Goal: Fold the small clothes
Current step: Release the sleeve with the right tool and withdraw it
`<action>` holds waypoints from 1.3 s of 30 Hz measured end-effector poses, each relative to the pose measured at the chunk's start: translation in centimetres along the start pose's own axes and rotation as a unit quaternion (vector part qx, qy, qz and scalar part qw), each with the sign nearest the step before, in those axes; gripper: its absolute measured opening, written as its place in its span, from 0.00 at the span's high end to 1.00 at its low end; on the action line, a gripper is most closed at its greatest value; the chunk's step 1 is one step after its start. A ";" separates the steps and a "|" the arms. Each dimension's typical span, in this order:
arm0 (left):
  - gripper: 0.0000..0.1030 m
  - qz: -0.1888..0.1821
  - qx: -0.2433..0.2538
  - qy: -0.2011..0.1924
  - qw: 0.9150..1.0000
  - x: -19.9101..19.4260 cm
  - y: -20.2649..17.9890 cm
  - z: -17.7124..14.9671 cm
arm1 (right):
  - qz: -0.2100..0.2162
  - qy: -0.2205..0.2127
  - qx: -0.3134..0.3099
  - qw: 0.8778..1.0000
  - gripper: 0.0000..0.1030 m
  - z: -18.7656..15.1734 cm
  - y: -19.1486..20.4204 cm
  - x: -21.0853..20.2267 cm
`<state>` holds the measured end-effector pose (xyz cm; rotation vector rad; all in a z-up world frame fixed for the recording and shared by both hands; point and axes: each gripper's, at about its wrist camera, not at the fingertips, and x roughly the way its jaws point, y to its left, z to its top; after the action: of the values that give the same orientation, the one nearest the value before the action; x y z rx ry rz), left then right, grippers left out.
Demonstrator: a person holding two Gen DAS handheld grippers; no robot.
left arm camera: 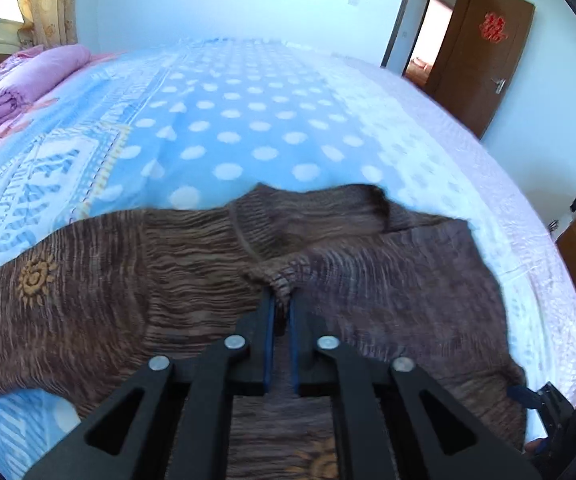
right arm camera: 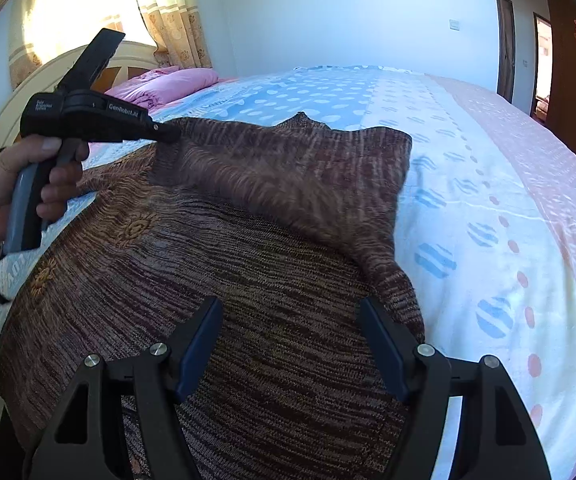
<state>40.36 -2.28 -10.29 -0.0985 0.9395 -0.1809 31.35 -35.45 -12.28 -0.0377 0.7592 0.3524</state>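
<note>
Brown knit sweater (right arm camera: 215, 264) lies spread on the bed (right arm camera: 488, 184). Left tool (left arm camera: 282, 305) is clamped on a bunched fold of it; right tool (right arm camera: 290, 342) hangs wide open above the cloth, holding nothing. Step in hand: folding one side over. Next: carry the pinched fold across, laying it flat.
</note>
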 end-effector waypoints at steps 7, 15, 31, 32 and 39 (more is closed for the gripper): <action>0.62 0.007 -0.007 0.038 0.999 1.8 0.5 -2.5 | 0.007 0.002 0.006 1.000 0.30 -0.1 -0.3 -0.1; 0.59 0.043 0.031 0.030 0.998 1.6 -2.3 -5.0 | 0.041 -0.003 0.036 0.998 0.29 0.1 -1.3 -0.7; 0.25 0.040 0.026 -0.016 0.999 0.4 -2.5 -6.3 | -0.032 0.052 0.064 0.996 0.89 8.0 -4.9 4.5; 0.23 0.037 0.027 -0.023 0.999 0.4 -2.5 -6.2 | -0.037 0.057 0.072 0.995 0.92 7.7 -5.5 4.5; 0.02 0.046 0.031 -0.032 0.998 1.4 -2.3 -5.9 | -0.061 0.060 0.114 0.990 1.00 6.0 -9.9 3.8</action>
<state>36.10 -4.83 -14.51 -0.0031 0.8728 -0.1210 41.14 -42.70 -11.41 0.1098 0.9085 0.1457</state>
